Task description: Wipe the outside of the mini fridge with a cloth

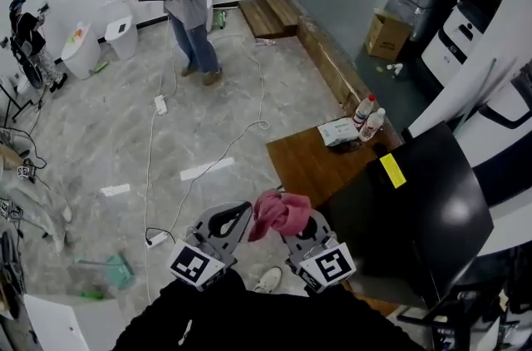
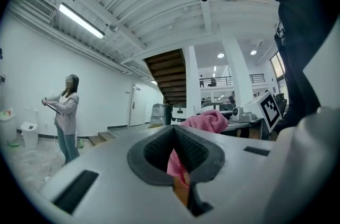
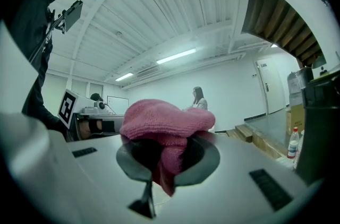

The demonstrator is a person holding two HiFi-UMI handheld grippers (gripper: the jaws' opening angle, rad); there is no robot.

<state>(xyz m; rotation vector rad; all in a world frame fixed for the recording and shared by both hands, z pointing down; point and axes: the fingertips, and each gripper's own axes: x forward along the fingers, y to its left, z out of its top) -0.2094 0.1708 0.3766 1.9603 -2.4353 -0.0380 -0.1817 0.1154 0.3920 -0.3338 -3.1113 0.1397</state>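
Pink knitted cloth: bunched in a soft heap at the tips of the right gripper, with one fold hanging down between the jaws. It is held in the air, clear of the fridge.
Right gripper: jaws clamped on the cloth. Its dark pads bulge round the fold, and its marker cube faces the head camera.
Left gripper: jaw tips meet, and the pads bow apart behind them into a narrow slit. A strip of pink shows through that slit in the left gripper view. Nothing is clearly pinched, and the tip sits right beside the cloth's left edge.
Black box-shaped mini fridge: just right of the two grippers, neither touching it. Its glossy top faces up, with a yellow rectangular sticker near the far left corner.
Brown wooden table: ahead of the grippers, with the fridge at its near right part.
Two clear plastic bottles with red caps: upright at the table's far right corner, just beside each other.
White soft packet: lies flat on the table beside the bottles.
Tan cardboard box: on the dark raised floor beyond the table.
Person in a pale top and blue jeans: stands well apart, across the grey tiled floor.
White cables and power strip: trail over that floor.
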